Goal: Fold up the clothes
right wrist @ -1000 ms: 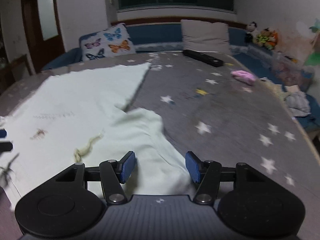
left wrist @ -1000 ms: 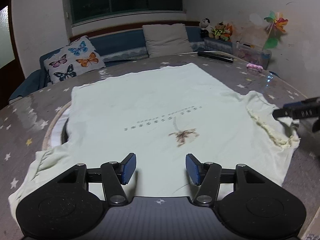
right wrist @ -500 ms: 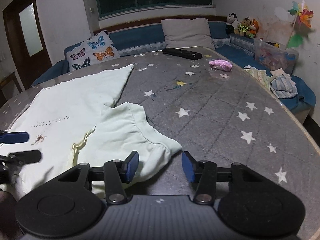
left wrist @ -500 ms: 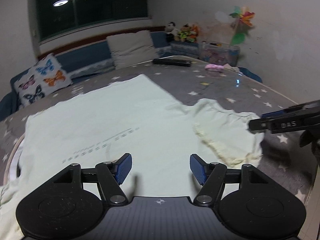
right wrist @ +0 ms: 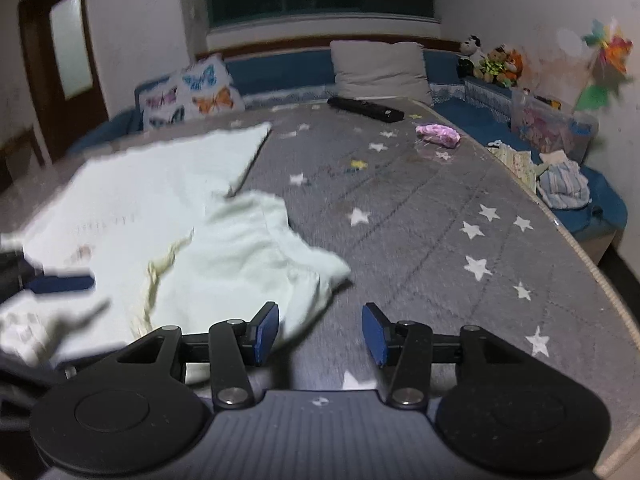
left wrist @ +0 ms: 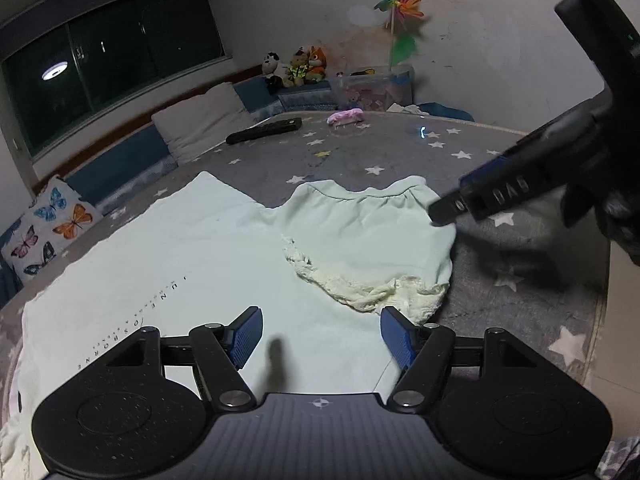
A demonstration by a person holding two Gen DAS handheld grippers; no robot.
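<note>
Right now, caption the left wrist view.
Open left gripper over a pale shirt, right gripper near its sleeve.

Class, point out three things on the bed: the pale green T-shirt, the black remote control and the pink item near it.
pale green T-shirt (left wrist: 192, 248), left wrist view, flat body panel.
black remote control (right wrist: 366, 109), right wrist view, middle of its casing.
pink item (right wrist: 438, 135), right wrist view, its centre.

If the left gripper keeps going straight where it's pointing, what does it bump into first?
Probably the pale green shirt spread on the starry grey bed cover. The left gripper tilts downward with its fingers apart and nothing between them, and only shirt cloth lies ahead. Exact depth is unclear.
</note>
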